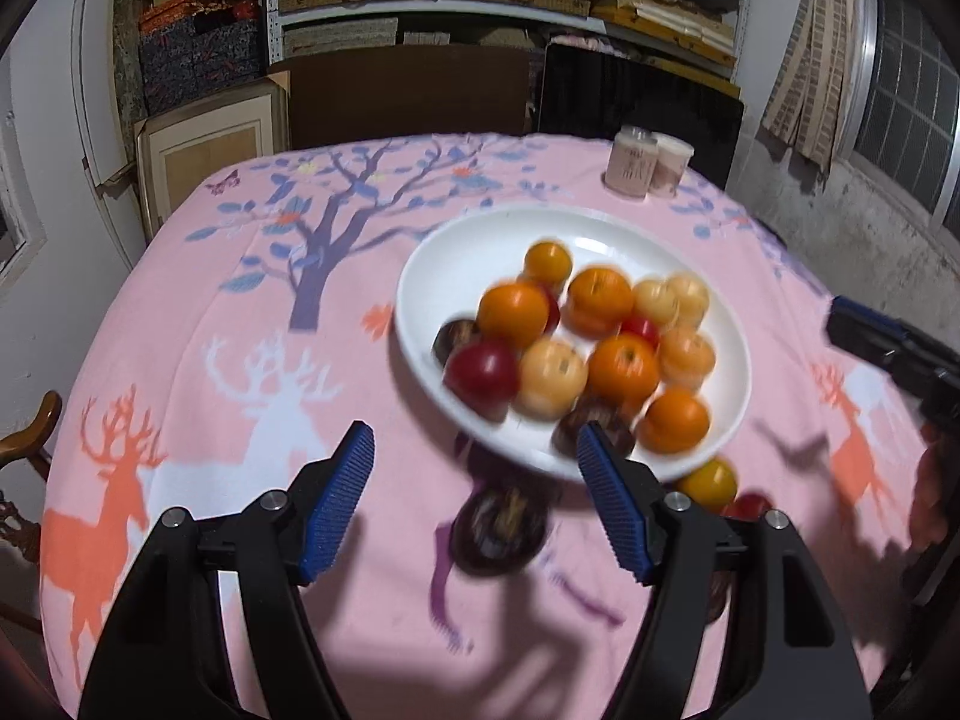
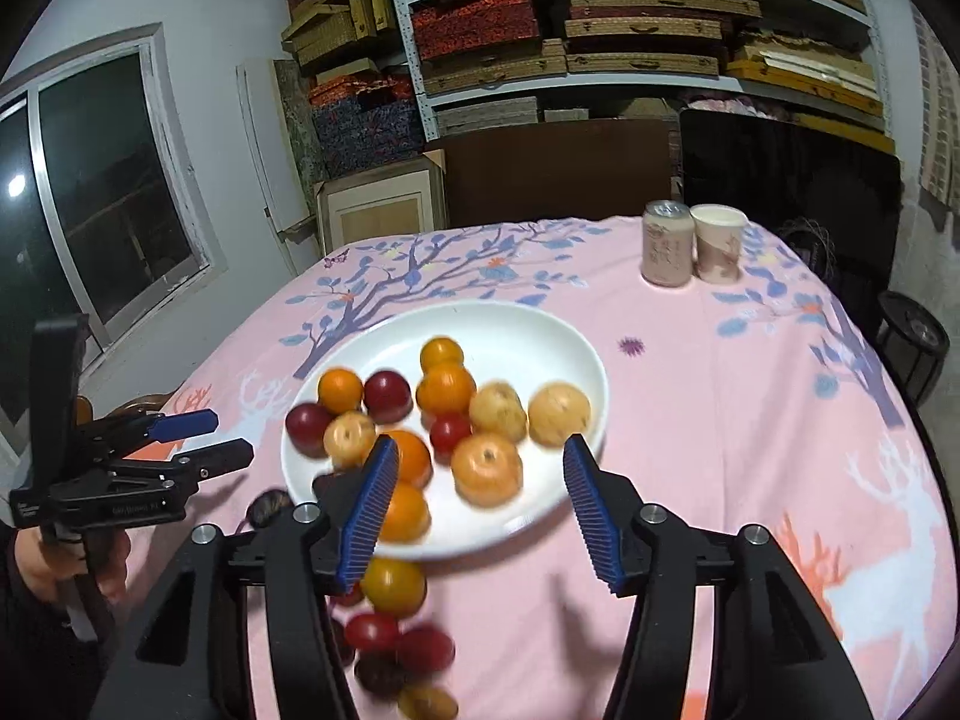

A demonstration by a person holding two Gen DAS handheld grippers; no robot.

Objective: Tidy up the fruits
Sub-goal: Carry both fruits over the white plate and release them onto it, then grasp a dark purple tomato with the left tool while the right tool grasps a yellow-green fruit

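Taking the white plate [image 2: 576, 360] as the landmark and reading from its left: the left gripper [image 1: 477, 495] hangs just off the plate's near-left rim, jaws spread and gripping nothing, with a dark purple fruit [image 1: 501, 531] lying on the pink tablecloth [image 1: 198, 312] between and below its pads, probably the next pick. On the plate itself most of the fruits [image 2: 447, 420] already sit heaped together (oranges, red ones, pale yellow ones), so the sorting looks well along. Just off the near rim a few strays [image 2: 390, 618] remain on the cloth, likely still to be gathered. The right gripper [image 2: 480, 501] hovers over the plate's near edge, jaws parted and empty.
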